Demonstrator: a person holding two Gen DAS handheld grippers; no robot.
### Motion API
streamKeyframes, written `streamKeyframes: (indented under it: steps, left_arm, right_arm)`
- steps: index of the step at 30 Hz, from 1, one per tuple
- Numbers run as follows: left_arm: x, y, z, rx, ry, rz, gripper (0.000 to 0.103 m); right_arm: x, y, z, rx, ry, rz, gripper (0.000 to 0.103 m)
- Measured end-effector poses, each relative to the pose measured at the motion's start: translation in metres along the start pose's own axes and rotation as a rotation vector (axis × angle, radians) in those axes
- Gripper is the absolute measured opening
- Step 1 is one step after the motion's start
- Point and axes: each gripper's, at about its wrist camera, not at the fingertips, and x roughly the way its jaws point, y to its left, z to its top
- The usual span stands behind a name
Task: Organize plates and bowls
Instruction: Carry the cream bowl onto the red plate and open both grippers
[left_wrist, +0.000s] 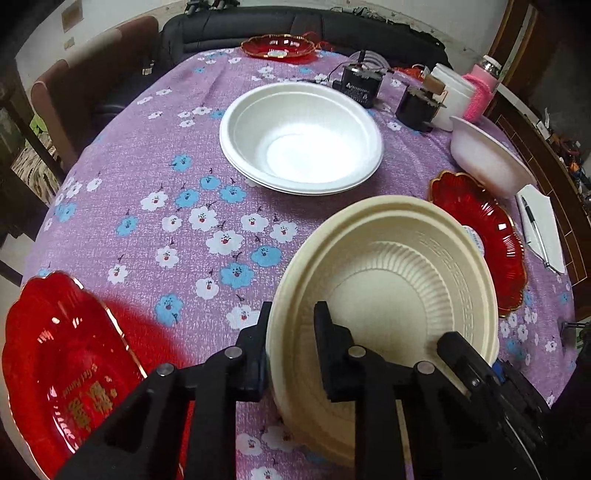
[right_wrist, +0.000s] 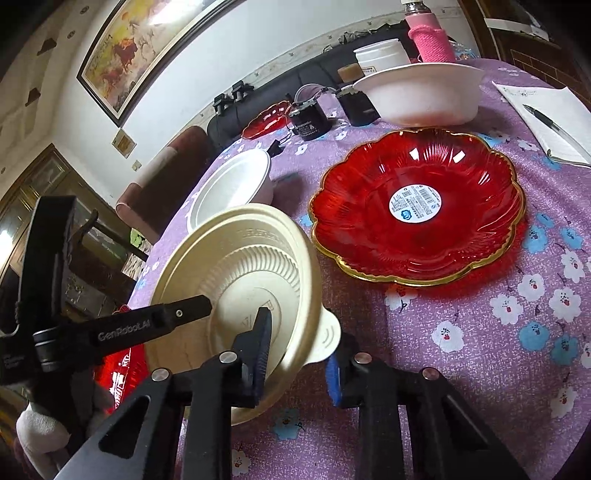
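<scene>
A cream ribbed bowl (left_wrist: 391, 291) (right_wrist: 251, 273) sits tilted over the purple flowered tablecloth (left_wrist: 166, 177). My left gripper (left_wrist: 292, 312) is shut on its near left rim, one finger outside the wall and one inside. My right gripper (right_wrist: 304, 328) is shut on the bowl at its small tab handle (right_wrist: 327, 339), one pad inside and the blue pad outside. In the left wrist view one of the right gripper's fingers (left_wrist: 458, 350) shows on the bowl's right edge. A stack of white bowls (left_wrist: 301, 140) (right_wrist: 229, 188) stands at the table's middle.
Another white bowl (left_wrist: 487, 158) (right_wrist: 421, 92) stands at the right. Red gold-rimmed plates lie right of the cream bowl (left_wrist: 480, 236) (right_wrist: 417, 206), near left (left_wrist: 62, 369) and at the far edge (left_wrist: 277, 46). A notepad with pen (right_wrist: 546, 122), black devices (left_wrist: 358, 81) and a pink-sleeved bottle (right_wrist: 430, 44) crowd the far right.
</scene>
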Motion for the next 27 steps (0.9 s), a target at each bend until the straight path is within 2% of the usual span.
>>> streamKeyframes:
  steps: [2, 9, 13, 21, 27]
  left_arm:
    - [-0.007, -0.002, -0.003, -0.003, -0.013, -0.014, 0.02]
    - [-0.04, 0.001, -0.017, -0.016, -0.105, -0.003, 0.02]
    - [-0.057, 0.012, -0.026, -0.039, -0.124, -0.02, 0.02]
    - [-0.095, 0.049, -0.055, -0.121, -0.174, -0.066, 0.02]
    - [-0.119, 0.089, -0.074, -0.185, -0.216, -0.062, 0.02]
  right_arm:
    - [-0.001, 0.001, 0.0, -0.005, 0.0, 0.012, 0.022]
    - [-0.015, 0.016, -0.003, -0.062, -0.054, 0.053, 0.021]
    - [-0.02, 0.026, -0.01, -0.073, -0.038, 0.079, 0.021]
    - [-0.04, 0.069, -0.022, -0.157, -0.026, 0.093, 0.021]
    - [-0.036, 0.111, -0.026, -0.219, 0.015, 0.125, 0.021]
